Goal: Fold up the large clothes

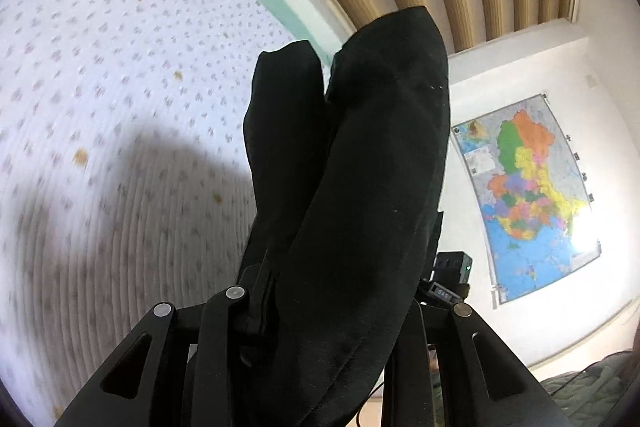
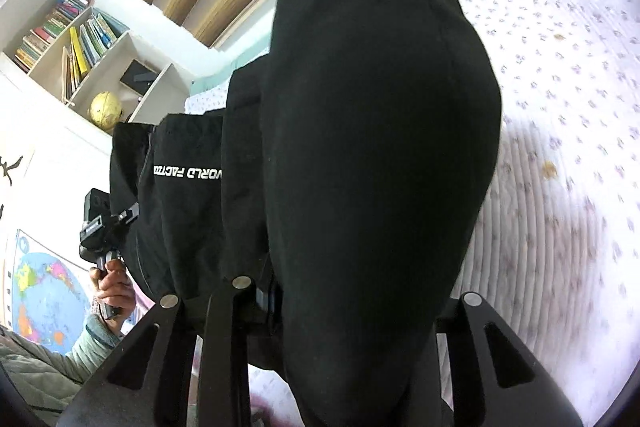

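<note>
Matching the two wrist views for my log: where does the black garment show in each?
Left wrist: black garment fills the centre, rising from the jaws.
Right wrist: garment fills the centre, white lettering at its left.
Shared landmark: the dotted bedspread.

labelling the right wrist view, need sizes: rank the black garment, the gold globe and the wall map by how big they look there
1. black garment, fills the middle, though nearness to the camera inflates it
2. wall map, partly cut off at the frame edge
3. gold globe, clearly smallest
</note>
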The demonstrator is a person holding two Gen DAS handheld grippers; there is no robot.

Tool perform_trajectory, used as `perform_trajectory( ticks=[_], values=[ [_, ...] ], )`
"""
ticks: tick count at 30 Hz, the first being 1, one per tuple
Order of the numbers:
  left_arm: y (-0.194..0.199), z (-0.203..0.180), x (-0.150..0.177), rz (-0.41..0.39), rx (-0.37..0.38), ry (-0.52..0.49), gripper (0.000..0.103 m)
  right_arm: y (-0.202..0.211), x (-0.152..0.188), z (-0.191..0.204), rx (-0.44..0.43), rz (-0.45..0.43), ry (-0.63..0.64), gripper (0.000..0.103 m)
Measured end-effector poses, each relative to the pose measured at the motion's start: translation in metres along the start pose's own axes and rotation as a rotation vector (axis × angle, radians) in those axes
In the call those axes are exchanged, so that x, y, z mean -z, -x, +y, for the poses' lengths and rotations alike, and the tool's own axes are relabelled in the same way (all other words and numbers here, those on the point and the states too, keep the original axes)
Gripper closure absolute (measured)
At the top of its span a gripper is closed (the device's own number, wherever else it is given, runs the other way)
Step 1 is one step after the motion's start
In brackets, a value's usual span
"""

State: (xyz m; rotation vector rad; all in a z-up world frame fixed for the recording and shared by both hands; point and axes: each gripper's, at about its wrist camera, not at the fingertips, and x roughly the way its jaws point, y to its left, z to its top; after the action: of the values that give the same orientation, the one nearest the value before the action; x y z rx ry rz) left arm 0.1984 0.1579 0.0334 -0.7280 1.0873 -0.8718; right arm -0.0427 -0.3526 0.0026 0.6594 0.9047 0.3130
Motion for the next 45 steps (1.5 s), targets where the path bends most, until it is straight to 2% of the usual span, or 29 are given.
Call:
perform_trajectory(
  ticks=[5, 9, 11, 13, 16, 21, 24, 25, 26, 27, 29, 32, 33, 34, 35, 37, 40, 41, 43, 45],
  values=[
    [0.01, 0.03, 0.042, 0.035, -0.018, 0.073, 0.074, 0.0, 0.004, -0.005, 0.069, 0.11, -0.03, 0.068],
    [0.0, 0.092, 0.078, 0.043, -0.051, 0.153, 0.074, -0.041, 0.022, -0.027, 0.122, 0.177, -0.009, 0.068],
    [-0.001, 0.118, 0.087, 0.004, -0.058, 0.179, 0.074, -0.051, 0.028, -0.042, 0.15, 0.159, -0.002, 0.068],
    [0.004, 0.15, 0.093, -0.044, -0.011, 0.228, 0.074, -0.058, 0.032, -0.056, 0.14, 0.122, -0.008, 0.067],
    [0.001, 0.171, 0.098, -0.064, -0.006, 0.212, 0.073, -0.06, 0.041, -0.079, 0.114, 0.085, -0.007, 0.064],
    [-0.001, 0.196, 0.103, -0.085, 0.047, 0.248, 0.065, -0.064, 0.053, -0.1, 0.104, 0.051, 0.003, 0.05],
    [-0.003, 0.218, 0.108, -0.091, 0.101, 0.302, 0.062, -0.066, 0.056, -0.125, 0.096, 0.044, -0.063, 0.039],
    [0.0, 0.218, 0.11, -0.089, 0.112, 0.294, 0.062, -0.064, 0.055, -0.119, 0.093, 0.04, -0.089, 0.036],
    [0.004, 0.213, 0.111, -0.085, 0.093, 0.261, 0.059, -0.06, 0.057, -0.125, 0.083, 0.025, -0.124, 0.033],
    [0.012, 0.204, 0.113, -0.09, 0.033, 0.201, 0.058, -0.048, 0.063, -0.133, 0.079, 0.005, -0.144, 0.033],
    [0.03, 0.192, 0.119, -0.113, -0.064, 0.151, 0.051, -0.032, 0.072, -0.129, 0.097, -0.028, -0.167, 0.032],
    [0.058, 0.154, 0.132, -0.169, -0.296, 0.012, 0.051, 0.007, 0.087, -0.109, 0.268, -0.086, -0.138, 0.025],
    [0.067, 0.131, 0.138, -0.204, -0.397, -0.062, 0.051, 0.021, 0.091, -0.091, 0.357, -0.122, -0.095, 0.025],
    [0.071, 0.113, 0.141, -0.231, -0.446, -0.11, 0.051, 0.028, 0.094, -0.081, 0.395, -0.148, -0.064, 0.025],
    [0.073, 0.092, 0.145, -0.253, -0.479, -0.161, 0.051, 0.035, 0.097, -0.06, 0.408, -0.181, -0.015, 0.025],
    [0.063, 0.041, 0.156, -0.265, -0.507, -0.301, 0.05, 0.031, 0.098, -0.019, 0.366, -0.198, 0.077, 0.025],
    [0.024, -0.006, 0.168, -0.216, -0.541, -0.429, 0.045, -0.011, 0.101, 0.041, 0.393, -0.152, 0.197, 0.025],
    [0.014, -0.008, 0.169, -0.188, -0.545, -0.443, 0.045, -0.031, 0.103, 0.056, 0.423, -0.126, 0.233, 0.025],
    [-0.03, -0.016, 0.181, -0.125, -0.581, -0.471, 0.045, -0.065, 0.108, 0.076, 0.474, -0.076, 0.287, 0.025],
    [-0.072, -0.006, 0.186, -0.025, -0.65, -0.446, 0.045, -0.097, 0.114, 0.076, 0.487, -0.003, 0.3, 0.025]
  ],
)
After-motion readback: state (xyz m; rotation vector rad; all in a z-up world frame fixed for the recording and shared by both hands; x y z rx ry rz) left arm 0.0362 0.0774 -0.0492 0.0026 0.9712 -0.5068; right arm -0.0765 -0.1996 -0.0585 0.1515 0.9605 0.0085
